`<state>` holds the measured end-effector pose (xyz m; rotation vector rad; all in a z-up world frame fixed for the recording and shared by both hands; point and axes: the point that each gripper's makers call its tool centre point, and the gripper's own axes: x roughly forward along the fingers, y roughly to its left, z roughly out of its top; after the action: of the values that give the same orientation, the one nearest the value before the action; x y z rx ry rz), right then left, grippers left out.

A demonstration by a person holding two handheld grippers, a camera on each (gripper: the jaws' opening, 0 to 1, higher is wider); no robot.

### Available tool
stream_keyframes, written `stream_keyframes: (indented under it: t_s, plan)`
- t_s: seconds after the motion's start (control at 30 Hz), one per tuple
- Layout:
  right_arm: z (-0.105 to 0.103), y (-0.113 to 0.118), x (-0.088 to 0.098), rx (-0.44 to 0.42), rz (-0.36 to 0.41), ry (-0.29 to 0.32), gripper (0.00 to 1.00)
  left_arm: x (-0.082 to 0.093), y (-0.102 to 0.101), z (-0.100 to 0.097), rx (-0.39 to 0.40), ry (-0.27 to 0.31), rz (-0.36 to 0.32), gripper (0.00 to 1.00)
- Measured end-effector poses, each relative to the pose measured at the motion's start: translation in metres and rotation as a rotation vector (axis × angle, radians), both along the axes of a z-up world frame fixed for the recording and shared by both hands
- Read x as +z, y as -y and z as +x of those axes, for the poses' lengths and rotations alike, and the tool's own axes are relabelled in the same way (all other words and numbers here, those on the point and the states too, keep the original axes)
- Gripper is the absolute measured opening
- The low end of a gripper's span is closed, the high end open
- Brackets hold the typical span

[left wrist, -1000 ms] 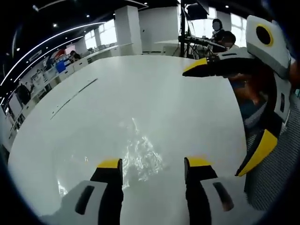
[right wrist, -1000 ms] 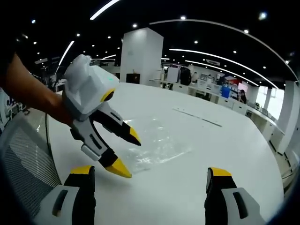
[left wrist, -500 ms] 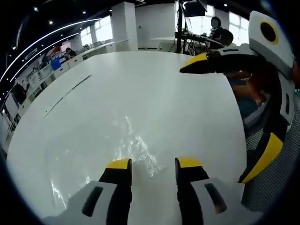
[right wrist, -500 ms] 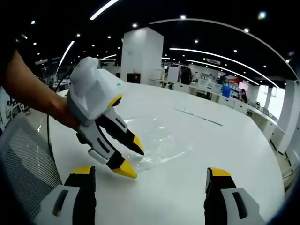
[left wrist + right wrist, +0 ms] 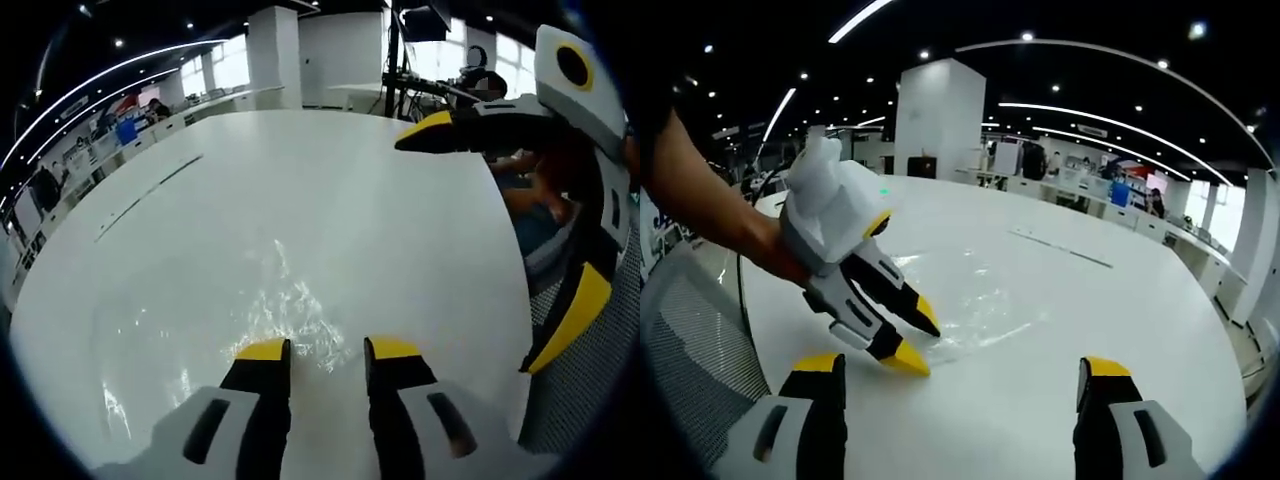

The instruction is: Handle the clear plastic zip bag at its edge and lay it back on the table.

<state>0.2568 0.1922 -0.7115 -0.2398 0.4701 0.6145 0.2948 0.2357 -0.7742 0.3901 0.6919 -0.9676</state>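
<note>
The clear plastic zip bag (image 5: pixel 290 310) lies flat and crinkled on the white table (image 5: pixel 300 170). My left gripper (image 5: pixel 328 350) sits low over the bag's near edge, its yellow-tipped jaws narrowed but still apart, with the edge in the gap between them. In the right gripper view, the left gripper (image 5: pixel 921 345) points down at the edge of the bag (image 5: pixel 980 295), a bare forearm behind it. My right gripper (image 5: pixel 960 365) stands wide open above the table (image 5: pixel 1110 320), holding nothing. The right gripper (image 5: pixel 465 255) also hangs open at the right of the left gripper view.
A grey mesh chair (image 5: pixel 690 330) stands at the table's near edge, also seen as a mesh chair (image 5: pixel 590 400) at lower right. A person (image 5: pixel 480 80) sits beyond the far side. A white pillar (image 5: pixel 940 120) and desks fill the background.
The left gripper's jaws have drawn steadily closer together and dropped to the bag's near edge. The right gripper has stayed wide open and nearly still.
</note>
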Motion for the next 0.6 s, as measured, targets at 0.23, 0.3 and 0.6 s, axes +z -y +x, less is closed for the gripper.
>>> stream_keyframes:
  t_s: [0.23, 0.3, 0.6]
  plan:
    - [0.0001, -0.0003, -0.0004, 0.003, -0.002, -0.001, 0.95, 0.0005, 0.0025, -0.0056, -0.032, 0.018, 0.002, 0.16]
    - [-0.0005, -0.0003, -0.0013, 0.005, -0.003, -0.006, 0.95, 0.0003, 0.0023, -0.005, -0.033, 0.019, 0.001, 0.11]
    - [-0.0023, -0.0033, -0.0038, 0.023, -0.006, -0.013, 0.94, 0.0011, 0.0024, -0.0077, -0.007, 0.004, -0.009, 0.06]
